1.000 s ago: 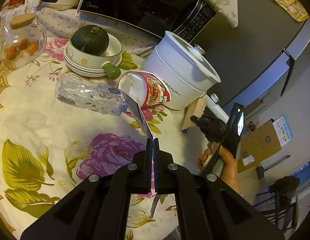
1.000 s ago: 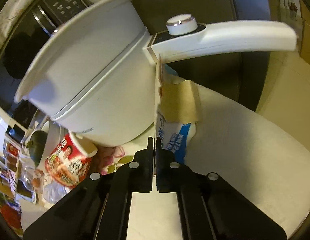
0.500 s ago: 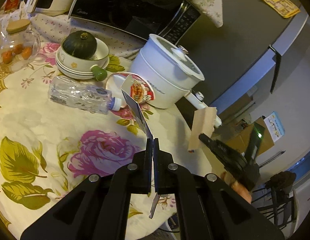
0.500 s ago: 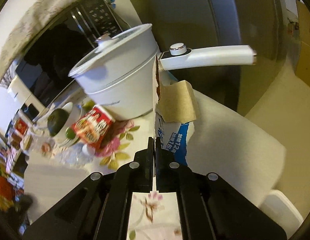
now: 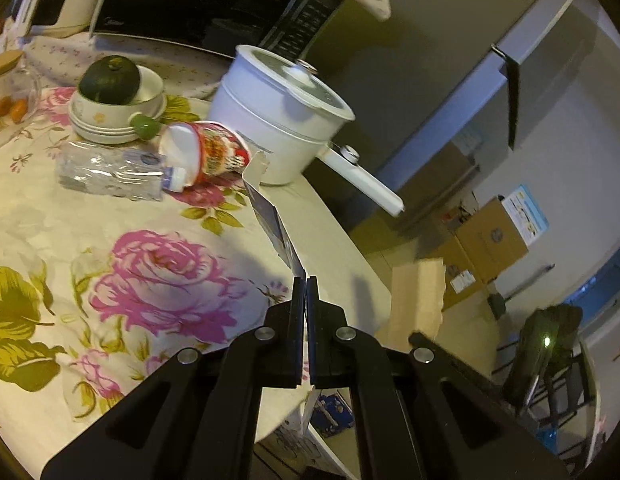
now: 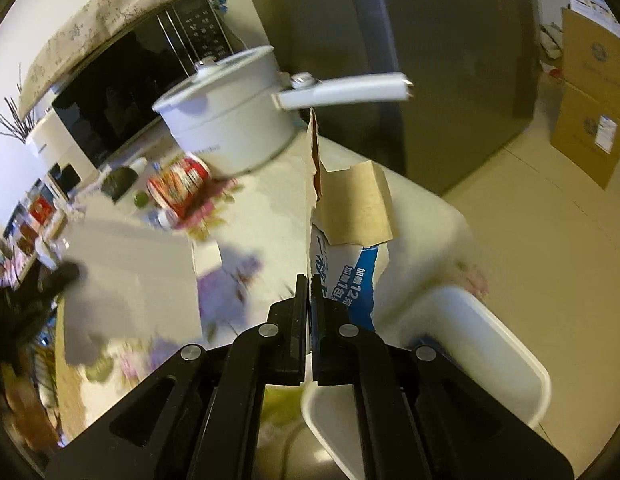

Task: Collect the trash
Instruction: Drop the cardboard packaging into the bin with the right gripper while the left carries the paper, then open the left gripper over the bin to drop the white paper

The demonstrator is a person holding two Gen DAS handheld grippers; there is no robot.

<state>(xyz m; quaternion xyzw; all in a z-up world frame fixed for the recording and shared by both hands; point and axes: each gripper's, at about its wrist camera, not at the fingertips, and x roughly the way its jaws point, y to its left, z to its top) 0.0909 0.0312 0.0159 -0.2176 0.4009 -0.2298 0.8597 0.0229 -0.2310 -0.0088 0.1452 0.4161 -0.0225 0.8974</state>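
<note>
Grey fridge [image 6: 450,60], beige floor [image 6: 530,216], cardboard boxes [image 6: 590,120], floral-clothed table [image 5: 110,240], dim warm light

You hold a flat card piece [image 5: 275,227] and a torn box piece [image 6: 352,216] up off the table. A squashed bottle [image 5: 110,170] and noodle cup [image 5: 206,152] lie sideways near the table's far edge.

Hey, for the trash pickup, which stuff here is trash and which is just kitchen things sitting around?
Trash:
- torn carton piece in the right gripper
- flat card scrap in the left gripper
- crushed water bottle
- tipped noodle cup

Just sitting there:
- white electric pot
- squash in stacked bowls
- microwave
- glass jar
</note>
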